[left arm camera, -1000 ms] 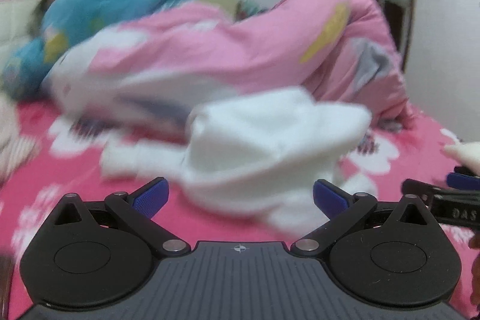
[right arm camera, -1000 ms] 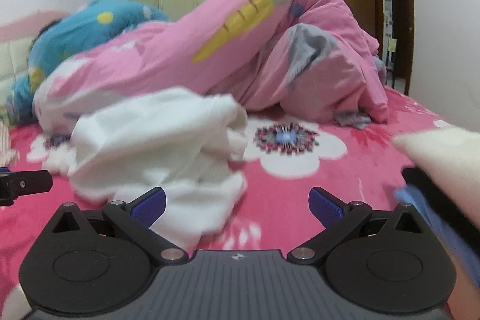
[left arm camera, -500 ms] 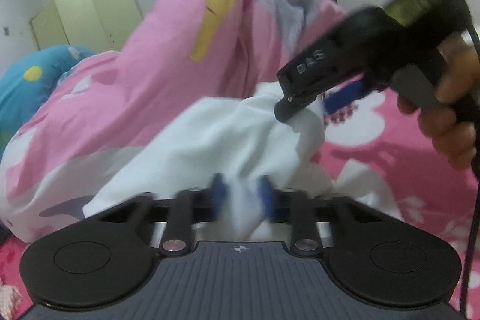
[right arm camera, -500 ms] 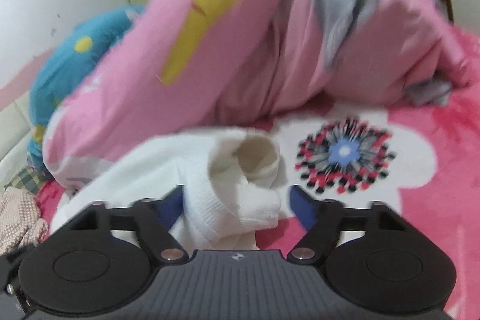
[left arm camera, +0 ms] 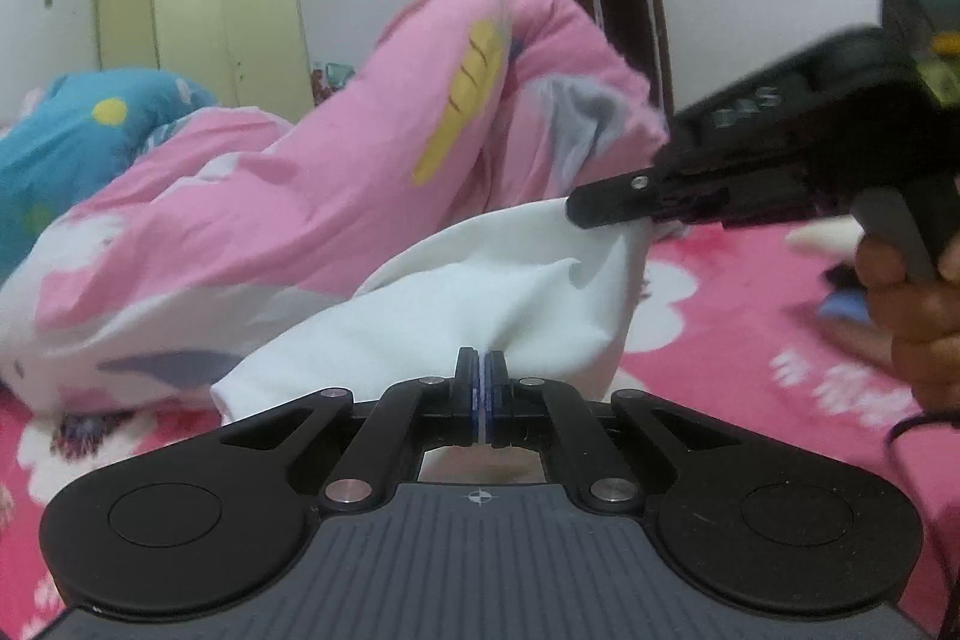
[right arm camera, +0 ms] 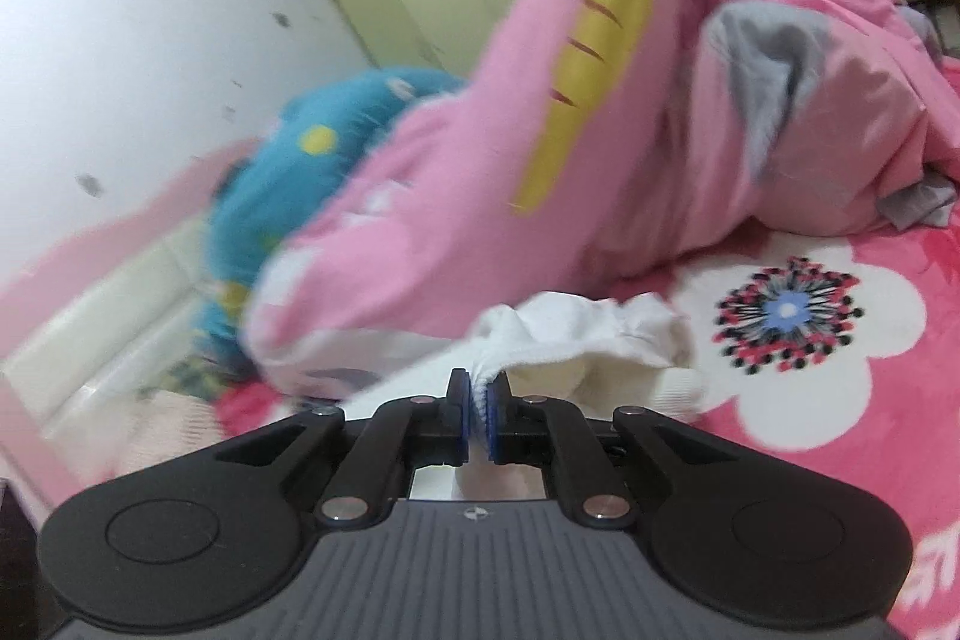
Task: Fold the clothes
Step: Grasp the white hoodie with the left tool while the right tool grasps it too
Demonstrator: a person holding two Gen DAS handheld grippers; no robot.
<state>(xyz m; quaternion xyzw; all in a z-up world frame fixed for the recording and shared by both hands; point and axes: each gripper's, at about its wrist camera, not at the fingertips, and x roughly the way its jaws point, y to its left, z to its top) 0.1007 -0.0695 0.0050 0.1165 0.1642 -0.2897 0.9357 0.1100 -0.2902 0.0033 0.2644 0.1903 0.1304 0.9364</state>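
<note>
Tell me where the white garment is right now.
The white garment is lifted off the pink floral bedsheet, in front of the pink quilt, stretched between the left gripper and the right gripper, whose jaws are closing on it.

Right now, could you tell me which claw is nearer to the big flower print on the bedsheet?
Right. The right claw, closing on the white garment, sits just beside the flower print; the left claw grips the garment's other end.

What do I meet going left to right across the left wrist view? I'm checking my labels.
Blue quilt → pink quilt → white garment → right gripper → hand.
</note>
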